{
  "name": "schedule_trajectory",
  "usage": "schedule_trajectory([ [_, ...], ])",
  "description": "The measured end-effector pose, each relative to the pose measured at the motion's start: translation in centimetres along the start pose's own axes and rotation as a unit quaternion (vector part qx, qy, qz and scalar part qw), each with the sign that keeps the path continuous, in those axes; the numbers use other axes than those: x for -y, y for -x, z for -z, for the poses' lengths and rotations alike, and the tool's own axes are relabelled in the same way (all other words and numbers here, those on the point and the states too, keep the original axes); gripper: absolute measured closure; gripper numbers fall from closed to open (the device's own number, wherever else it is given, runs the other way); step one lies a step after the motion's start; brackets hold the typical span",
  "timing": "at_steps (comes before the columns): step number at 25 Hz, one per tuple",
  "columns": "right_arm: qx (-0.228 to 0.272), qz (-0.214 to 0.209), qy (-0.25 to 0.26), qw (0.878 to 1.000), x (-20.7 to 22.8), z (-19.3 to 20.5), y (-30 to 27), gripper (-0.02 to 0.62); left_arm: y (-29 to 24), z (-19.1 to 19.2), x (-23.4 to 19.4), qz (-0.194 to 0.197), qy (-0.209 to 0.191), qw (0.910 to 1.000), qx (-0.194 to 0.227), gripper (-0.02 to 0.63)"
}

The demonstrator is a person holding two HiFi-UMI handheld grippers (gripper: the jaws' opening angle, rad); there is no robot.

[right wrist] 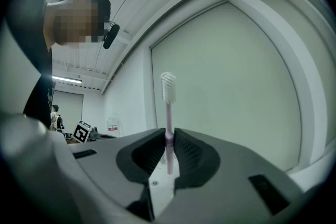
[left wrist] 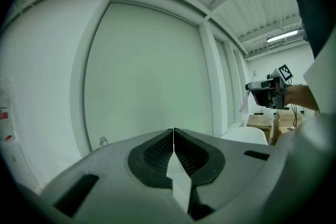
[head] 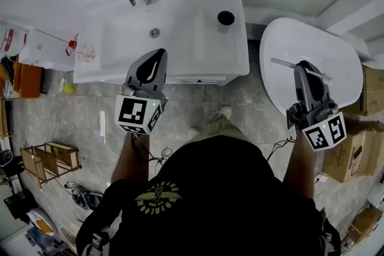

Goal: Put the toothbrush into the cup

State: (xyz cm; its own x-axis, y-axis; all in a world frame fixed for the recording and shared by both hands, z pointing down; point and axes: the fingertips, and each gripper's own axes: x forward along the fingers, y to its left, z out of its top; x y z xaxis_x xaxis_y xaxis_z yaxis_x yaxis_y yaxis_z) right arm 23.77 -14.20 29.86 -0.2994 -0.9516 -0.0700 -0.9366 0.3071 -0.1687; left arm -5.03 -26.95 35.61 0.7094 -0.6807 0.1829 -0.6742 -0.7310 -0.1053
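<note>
Toothbrush (right wrist: 168, 113) clamped upright in right gripper (right wrist: 169, 135) over white oval top (head: 282, 63); left gripper (left wrist: 173, 136) jaws together, empty, at sink counter (head: 180, 39) front edge; red wall label (right wrist: 112, 125) unreadable.

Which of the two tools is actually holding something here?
The right tool: its jaws are clamped on the pink stem of the toothbrush. The left tool is shut with nothing between its jaws.
</note>
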Motion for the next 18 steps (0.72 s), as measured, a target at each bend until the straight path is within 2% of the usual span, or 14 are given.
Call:
schedule_trajectory([
  [8, 0.015, -0.010, -0.009, 1.000, 5.7, -1.6, -0.3, 0.541, -4.1, -2.9, 1.8, -0.018, -0.015, 0.9997, 0.002, 0.592],
  [13, 0.019, -0.037, -0.011, 0.999, 8.4, -2.2, -0.9, 0.541, -5.3, -5.0, 3.5, -0.041, -0.027, 0.9987, 0.015, 0.592],
  [18, 0.034, -0.048, -0.018, 0.998, 10.5, -3.0, -1.1, 0.541, -5.8, -4.8, 4.9, -0.057, -0.040, 0.9976, 0.002, 0.592],
])
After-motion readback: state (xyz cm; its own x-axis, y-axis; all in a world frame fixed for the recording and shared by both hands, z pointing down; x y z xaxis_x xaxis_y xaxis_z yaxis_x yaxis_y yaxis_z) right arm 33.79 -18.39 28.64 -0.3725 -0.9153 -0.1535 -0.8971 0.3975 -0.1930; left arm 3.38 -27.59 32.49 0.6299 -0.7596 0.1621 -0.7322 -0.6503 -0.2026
